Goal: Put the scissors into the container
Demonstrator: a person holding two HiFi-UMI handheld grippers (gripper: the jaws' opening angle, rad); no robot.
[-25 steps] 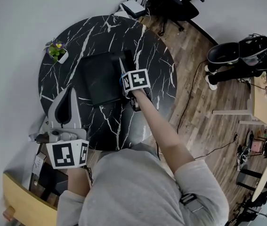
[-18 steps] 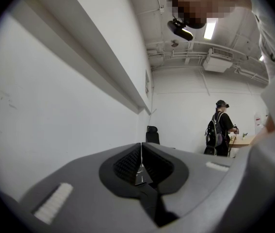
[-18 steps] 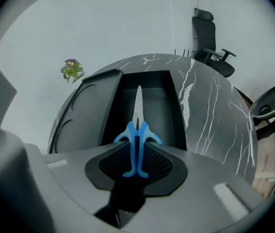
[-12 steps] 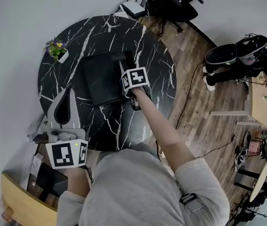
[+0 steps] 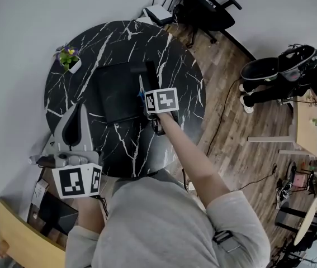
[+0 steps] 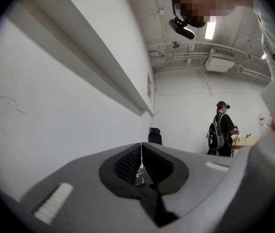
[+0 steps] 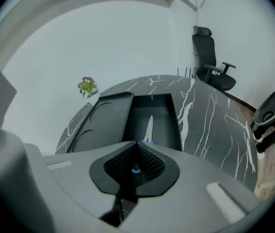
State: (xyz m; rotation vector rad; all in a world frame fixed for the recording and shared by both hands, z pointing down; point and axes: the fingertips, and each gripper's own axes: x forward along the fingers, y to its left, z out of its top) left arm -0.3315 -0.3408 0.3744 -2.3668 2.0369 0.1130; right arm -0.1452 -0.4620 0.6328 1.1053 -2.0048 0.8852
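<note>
The round table (image 5: 172, 54) is the largest thing here, a black marble-look top veined in white, standing on wood-plank flooring with a black office chair (image 5: 211, 7) past its far edge. On the table's middle lies the container (image 5: 116, 91), a flat matte black rectangular box; the right gripper view shows it as a deep open trough with a flatter black panel lying alongside on its left. The right gripper (image 5: 148, 70) reaches over the container's near right edge, its ribbed black jaws clenched on the scissors (image 7: 148, 129): a bit of blue handle shows pinched between the jaws, and the slim silver blades jut forward beyond the jaw tips, above the trough's floor. Whether the blade tips touch the floor cannot be told. The left gripper (image 5: 80, 109) hangs off the table's left edge, well apart from the container, jaws pressed together on nothing and aimed along a white wall. A small potted plant (image 5: 67, 57) with yellow and purple flowers sits at the table's left rim, clear of the container.
</note>
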